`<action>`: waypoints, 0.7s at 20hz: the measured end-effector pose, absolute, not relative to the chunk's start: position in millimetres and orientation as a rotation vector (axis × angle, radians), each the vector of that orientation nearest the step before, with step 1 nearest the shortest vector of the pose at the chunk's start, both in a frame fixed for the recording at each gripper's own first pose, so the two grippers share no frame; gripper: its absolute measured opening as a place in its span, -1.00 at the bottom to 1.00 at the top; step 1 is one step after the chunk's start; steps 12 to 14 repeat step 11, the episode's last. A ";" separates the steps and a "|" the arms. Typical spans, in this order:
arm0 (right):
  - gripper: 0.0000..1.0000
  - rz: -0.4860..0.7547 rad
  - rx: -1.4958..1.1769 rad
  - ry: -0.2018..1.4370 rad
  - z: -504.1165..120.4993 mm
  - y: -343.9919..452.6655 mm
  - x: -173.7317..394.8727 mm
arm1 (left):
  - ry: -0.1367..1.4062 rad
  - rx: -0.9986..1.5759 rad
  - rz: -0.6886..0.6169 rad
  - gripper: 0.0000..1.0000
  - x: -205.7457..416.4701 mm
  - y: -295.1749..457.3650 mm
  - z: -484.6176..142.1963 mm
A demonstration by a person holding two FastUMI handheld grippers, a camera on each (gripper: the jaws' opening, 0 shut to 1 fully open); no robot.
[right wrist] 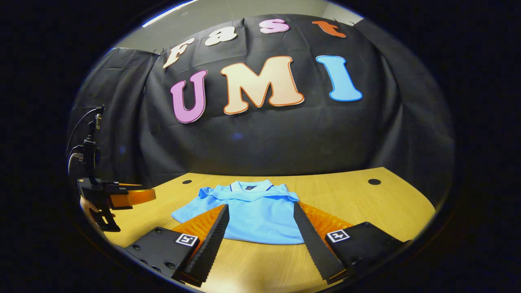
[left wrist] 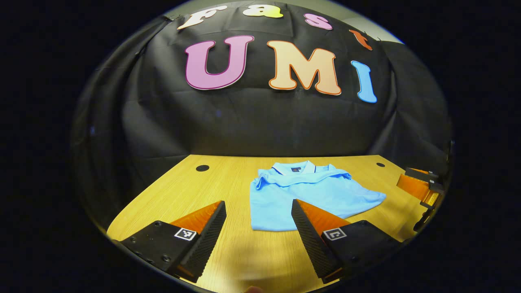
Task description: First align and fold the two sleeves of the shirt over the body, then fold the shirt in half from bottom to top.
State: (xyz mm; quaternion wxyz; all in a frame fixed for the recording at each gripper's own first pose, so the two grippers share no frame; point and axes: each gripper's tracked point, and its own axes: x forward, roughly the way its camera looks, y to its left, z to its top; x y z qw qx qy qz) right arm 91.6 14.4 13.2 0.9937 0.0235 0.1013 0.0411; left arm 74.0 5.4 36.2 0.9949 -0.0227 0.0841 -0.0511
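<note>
A light blue polo shirt (left wrist: 309, 195) lies flat on the wooden table (left wrist: 175, 199), collar toward the back wall. In the left gripper view one sleeve (left wrist: 376, 198) spreads out to the right. In the right gripper view the shirt (right wrist: 256, 211) shows a sleeve (right wrist: 185, 213) spread to the left. My left gripper (left wrist: 257, 201) hovers open just in front of the shirt's near left corner, holding nothing. My right gripper (right wrist: 261, 204) is open above the shirt's lower body, its fingers straddling it without touching. The right gripper (left wrist: 421, 187) also shows at the far right edge, and the left gripper (right wrist: 122, 197) at the far left, held by a hand (right wrist: 86, 206).
Round black cable holes sit near the table's back corners (left wrist: 202, 168) (right wrist: 374, 182). Black cloth hangs close behind the table's far edge. Bare wood lies on both sides of the shirt and in front of its hem.
</note>
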 end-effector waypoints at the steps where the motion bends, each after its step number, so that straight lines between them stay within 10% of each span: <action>1: 0.97 0.057 0.036 0.183 14.3 9.4 81.5 | 0.168 -0.061 -0.104 0.93 65.8 4.6 32.4; 14: 0.97 0.099 0.084 0.149 7.7 16.0 22.4 | 0.201 -0.131 -0.134 0.92 5.7 -0.2 -13.3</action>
